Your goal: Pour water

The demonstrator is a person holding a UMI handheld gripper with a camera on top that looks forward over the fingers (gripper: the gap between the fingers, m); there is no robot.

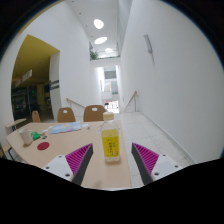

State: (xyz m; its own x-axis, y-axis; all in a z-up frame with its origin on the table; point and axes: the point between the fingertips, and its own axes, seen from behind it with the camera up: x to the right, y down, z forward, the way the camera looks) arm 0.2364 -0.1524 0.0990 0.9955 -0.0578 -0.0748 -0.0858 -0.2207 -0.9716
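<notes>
A clear plastic bottle (111, 140) with a yellow label and a white cap stands upright on a light wooden table (70, 150). My gripper (113, 160) is open. Its two fingers, with magenta pads (80, 158), lie either side of the bottle with a gap at each side. The bottle stands between the fingertips, on the table, and is not gripped.
At the table's far left are a red round lid or dish (43, 146), a small cup (27, 139) and a pale blue cloth (65, 128). Two wooden chairs (93, 113) stand behind the table. A white wall lies to the right, a corridor beyond.
</notes>
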